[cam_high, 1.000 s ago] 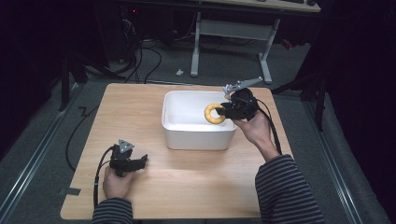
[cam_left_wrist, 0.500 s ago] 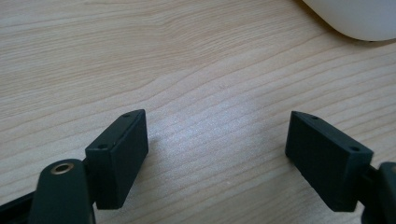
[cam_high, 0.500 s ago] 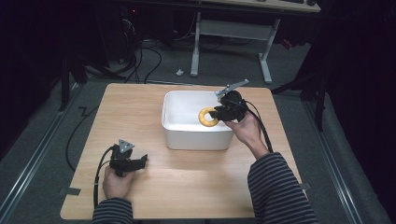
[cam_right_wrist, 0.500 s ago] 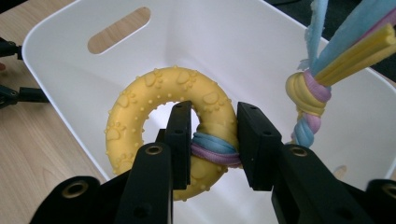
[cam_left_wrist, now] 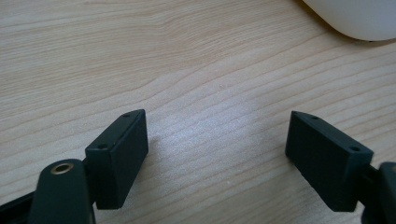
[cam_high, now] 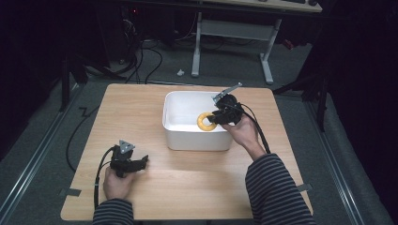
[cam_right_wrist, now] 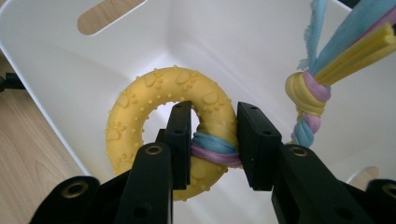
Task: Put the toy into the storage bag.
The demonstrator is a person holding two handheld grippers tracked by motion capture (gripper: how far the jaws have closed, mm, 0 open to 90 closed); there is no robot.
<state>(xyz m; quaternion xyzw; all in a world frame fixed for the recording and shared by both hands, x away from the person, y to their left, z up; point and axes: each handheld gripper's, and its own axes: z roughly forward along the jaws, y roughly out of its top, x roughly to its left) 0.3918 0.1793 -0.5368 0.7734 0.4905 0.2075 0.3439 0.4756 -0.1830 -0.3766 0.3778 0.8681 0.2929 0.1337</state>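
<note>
Your right gripper (cam_right_wrist: 214, 140) has its 2 fingers (cam_right_wrist: 180, 140) clamped on the yellow ring toy (cam_right_wrist: 140, 116), on the section where a blue and purple fleece band (cam_right_wrist: 212, 148) wraps around the ring. The ring is studded and stamped with paw prints, and it hangs tilted inside the white bin (cam_right_wrist: 60, 70), held above the bin floor. A braided fleece rope (cam_right_wrist: 310, 93) in yellow, blue and purple hangs to the right of the fingers in the right gripper view, knotted partway down; it appears joined to the band on the ring, but the link itself is hidden behind the finger. In the high view the right gripper (cam_high: 224, 111) sits over the bin's right rim, with the ring (cam_high: 205, 122) inside the bin (cam_high: 187, 140) near its right wall.

Your left gripper (cam_left_wrist: 217, 154) has its 2 fingers (cam_left_wrist: 119, 154) spread wide with nothing between them, just bare wood grain of the desk (cam_left_wrist: 196, 70). A corner of the white bin (cam_left_wrist: 359, 18) shows at the upper right of the left gripper view. In the high view the left gripper (cam_high: 127, 159) rests low on the desk (cam_high: 141, 108) at the front left, well apart from the bin, held in your left hand (cam_high: 116, 183).
</note>
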